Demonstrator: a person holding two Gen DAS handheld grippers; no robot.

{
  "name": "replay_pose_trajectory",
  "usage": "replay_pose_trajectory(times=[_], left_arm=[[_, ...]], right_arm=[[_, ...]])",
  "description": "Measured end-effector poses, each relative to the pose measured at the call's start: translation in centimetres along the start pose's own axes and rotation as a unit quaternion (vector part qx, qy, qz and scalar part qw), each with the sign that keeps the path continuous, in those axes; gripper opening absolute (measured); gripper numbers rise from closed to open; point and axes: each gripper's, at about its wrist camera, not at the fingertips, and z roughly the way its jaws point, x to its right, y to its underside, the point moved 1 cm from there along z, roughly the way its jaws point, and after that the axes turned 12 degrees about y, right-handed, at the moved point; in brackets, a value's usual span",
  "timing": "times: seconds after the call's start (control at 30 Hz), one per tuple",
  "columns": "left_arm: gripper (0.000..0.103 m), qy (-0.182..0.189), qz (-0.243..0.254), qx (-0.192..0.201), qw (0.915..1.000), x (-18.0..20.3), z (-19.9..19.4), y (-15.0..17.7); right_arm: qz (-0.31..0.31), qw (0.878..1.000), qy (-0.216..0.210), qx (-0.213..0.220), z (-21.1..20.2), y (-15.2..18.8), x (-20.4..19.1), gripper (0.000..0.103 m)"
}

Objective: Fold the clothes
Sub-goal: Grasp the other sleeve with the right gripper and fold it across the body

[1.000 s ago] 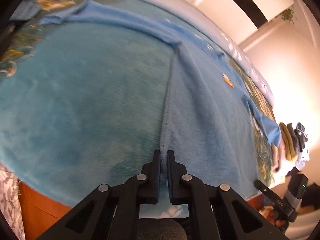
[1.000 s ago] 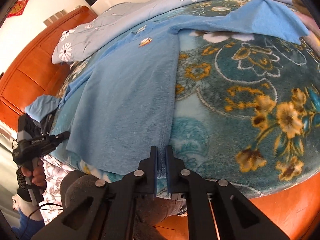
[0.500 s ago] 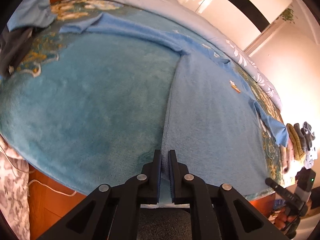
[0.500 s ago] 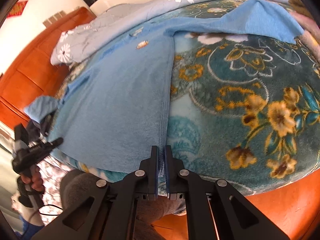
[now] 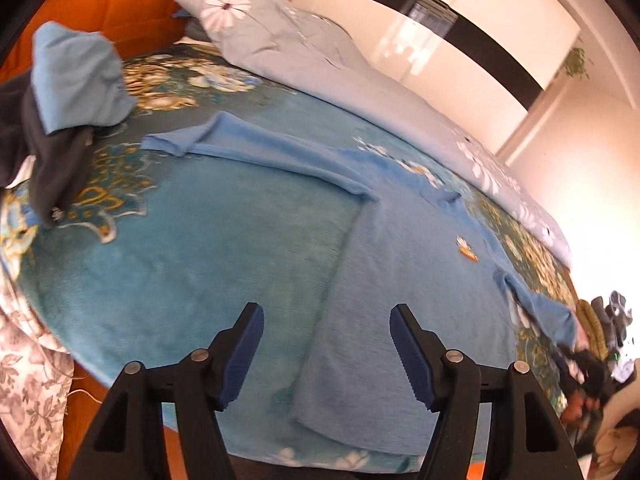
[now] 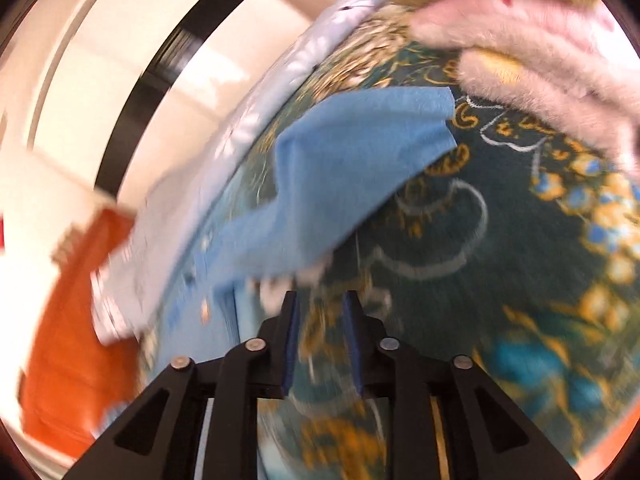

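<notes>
Fleecy blue top (image 5: 400,300) flat on plush blanket (image 5: 200,260)

A bed fills the room, covered by a teal blanket (image 5: 192,248) patterned with gold flowers. A grey quilt (image 5: 320,60) printed with white daisies lies along its far side. An orange wooden headboard (image 5: 132,4) stands behind. The cream wall (image 5: 500,40) carries a dark band, and strong light washes out the right side.
</notes>
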Motion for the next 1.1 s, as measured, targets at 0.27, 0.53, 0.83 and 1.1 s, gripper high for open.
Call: replay_pose_trajectory(times=[0.27,0.53,0.83,1.1], left_arm=[[0.07,-0.021,0.02,-0.032,0.9991,0.5,1.9,0.6],[0.07,-0.023,-0.011,-0.01,0.9996,-2.5,1.4,-0.4],[0.07,-0.014,-0.067,0.015,0.9976,-6.8,1.1,-1.7],[0.07,-0.007,-0.097,0.012,0.9951,-9.4,1.1,-1.2]], right_arm=[[0.091,0.995,-0.038,0.01,3.4,-1.5,1.0,0.028],[0.055,0.996,0.001,0.065,1.9,-4.1,-1.9,0.004],[-0.224,0.958,0.058,0.168,0.7,-4.0,-21.1,0.003],[-0.489,0.864,0.002,0.124,6.9,11.2,-35.5,0.003]])
